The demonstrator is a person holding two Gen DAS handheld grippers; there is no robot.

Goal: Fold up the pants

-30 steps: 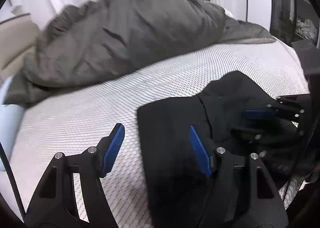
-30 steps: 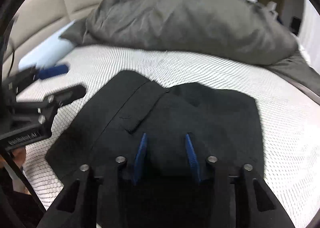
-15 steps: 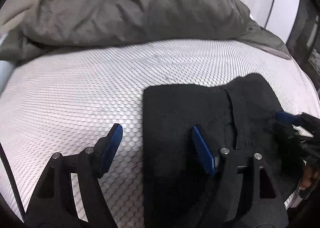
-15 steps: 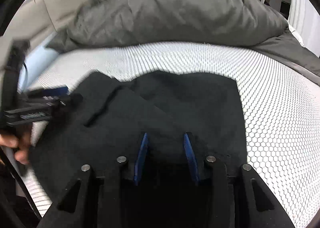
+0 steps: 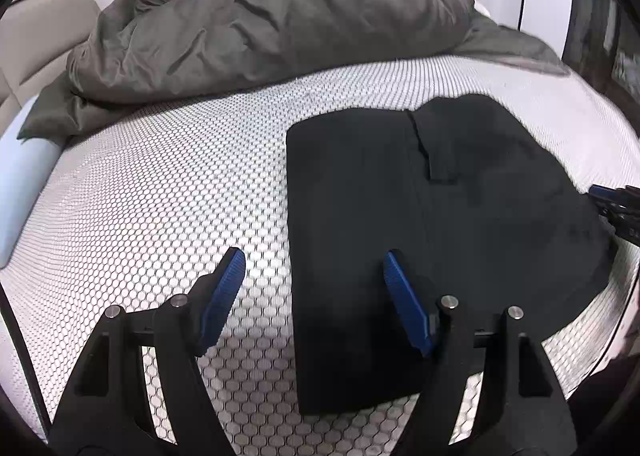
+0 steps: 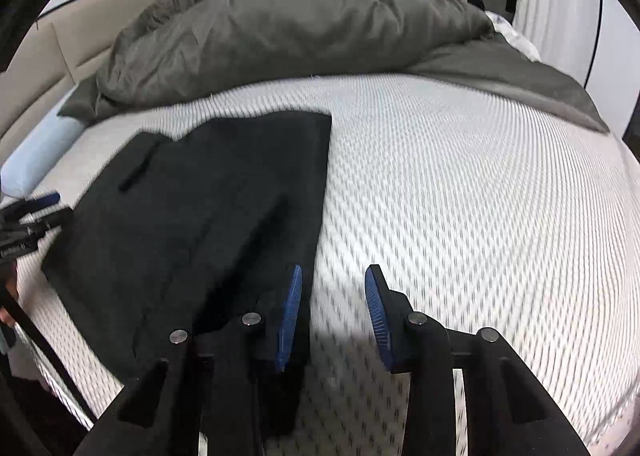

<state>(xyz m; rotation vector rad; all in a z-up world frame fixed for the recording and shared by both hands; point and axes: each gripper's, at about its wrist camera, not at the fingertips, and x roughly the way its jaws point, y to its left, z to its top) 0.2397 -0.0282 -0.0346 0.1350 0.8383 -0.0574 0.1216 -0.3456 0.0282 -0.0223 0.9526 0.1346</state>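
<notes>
Pants (image 5: 420, 224), black and folded, are laid flat on the white mattress (image 5: 160, 184). The left gripper (image 5: 312, 284) is held spread across their left edge. The right gripper (image 6: 332, 312) is closing, with nothing pinched, beside their right edge.

Left gripper (image 5: 310, 298): black frame with two angled struts on each side, open triangular cut-outs low in the struts.
Left fingers (image 5: 222, 292): blue ribbed pads on black backing, long and narrow.
Screws: round silver heads, two on each side, atop the struts.
Right gripper (image 6: 332, 314): same black frame, silver screw heads, blue ribbed pads.
Marking: small white lettering on the left gripper's side in the right wrist view, too blurred to read.
Cable: thin black line at the left edge, possibly a cord.
</notes>
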